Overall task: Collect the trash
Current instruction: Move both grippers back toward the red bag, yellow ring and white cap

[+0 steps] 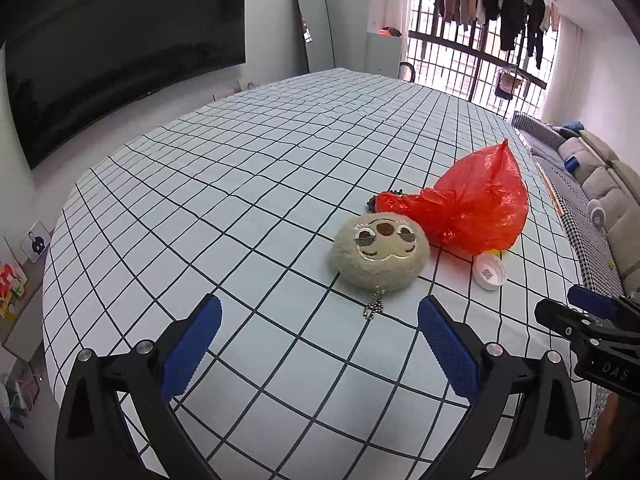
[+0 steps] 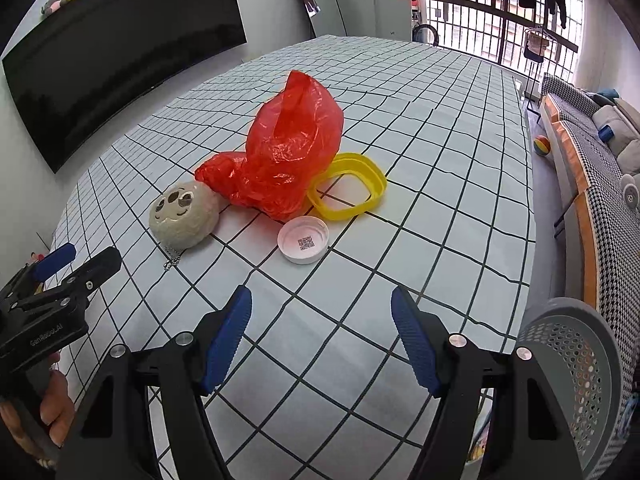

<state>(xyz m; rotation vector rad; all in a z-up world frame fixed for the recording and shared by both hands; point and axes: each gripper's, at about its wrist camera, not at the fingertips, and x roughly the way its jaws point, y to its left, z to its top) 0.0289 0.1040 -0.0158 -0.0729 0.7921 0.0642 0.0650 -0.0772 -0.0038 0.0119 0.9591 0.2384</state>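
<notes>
A crumpled red plastic bag (image 2: 288, 148) lies on the checked tablecloth (image 2: 420, 128); it also shows in the left wrist view (image 1: 476, 200). A white bottle cap (image 2: 303, 239) lies in front of it, also in the left wrist view (image 1: 490, 270). A yellow plastic ring (image 2: 348, 186) lies to the bag's right. A beige plush face keychain (image 1: 379, 252) sits left of the bag, also in the right wrist view (image 2: 185, 214). My left gripper (image 1: 320, 344) is open and empty, just short of the plush. My right gripper (image 2: 322, 332) is open and empty, short of the cap.
A grey perforated bin (image 2: 576, 364) stands at the table's right edge, close to my right gripper. A large dark screen (image 1: 120, 52) hangs on the left wall. A sofa (image 1: 600, 184) runs along the right side. A small dark object (image 1: 374, 200) peeks from behind the bag.
</notes>
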